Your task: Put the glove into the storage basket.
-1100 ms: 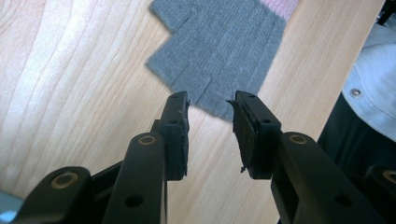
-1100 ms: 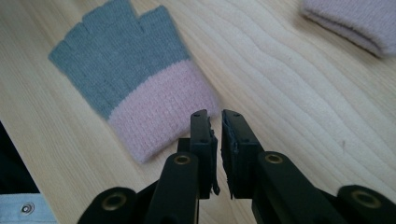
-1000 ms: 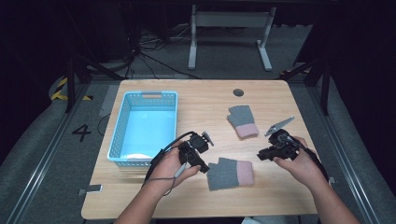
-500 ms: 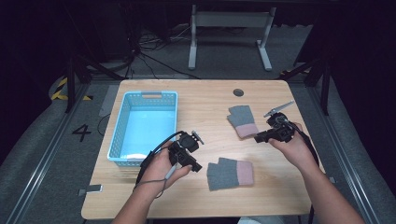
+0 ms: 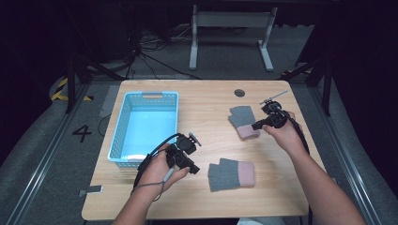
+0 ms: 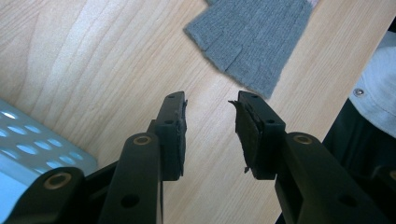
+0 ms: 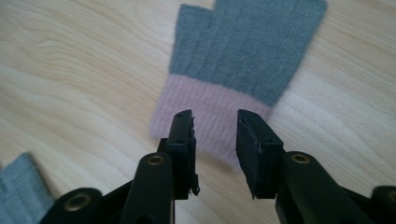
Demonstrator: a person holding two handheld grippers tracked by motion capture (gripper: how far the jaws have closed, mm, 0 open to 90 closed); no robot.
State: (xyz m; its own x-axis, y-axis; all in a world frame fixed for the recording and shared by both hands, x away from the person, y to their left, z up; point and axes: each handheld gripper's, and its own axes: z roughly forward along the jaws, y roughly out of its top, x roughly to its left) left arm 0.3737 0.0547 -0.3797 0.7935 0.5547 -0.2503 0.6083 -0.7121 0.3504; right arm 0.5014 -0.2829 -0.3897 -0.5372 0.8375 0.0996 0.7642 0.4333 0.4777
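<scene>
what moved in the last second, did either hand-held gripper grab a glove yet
The right hand-held gripper moved away from the person to the far glove; its open jaws now point at the pink cuff, nothing gripped. The left hand-held gripper shifted slightly, open beside the near glove. Both gloves and the basket stayed put.

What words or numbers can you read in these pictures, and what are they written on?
"4": a white number on the grey floor, left of the table.
No other writing can be read: none on the blue basket, the two gloves, or the left gripper or right gripper.
</scene>
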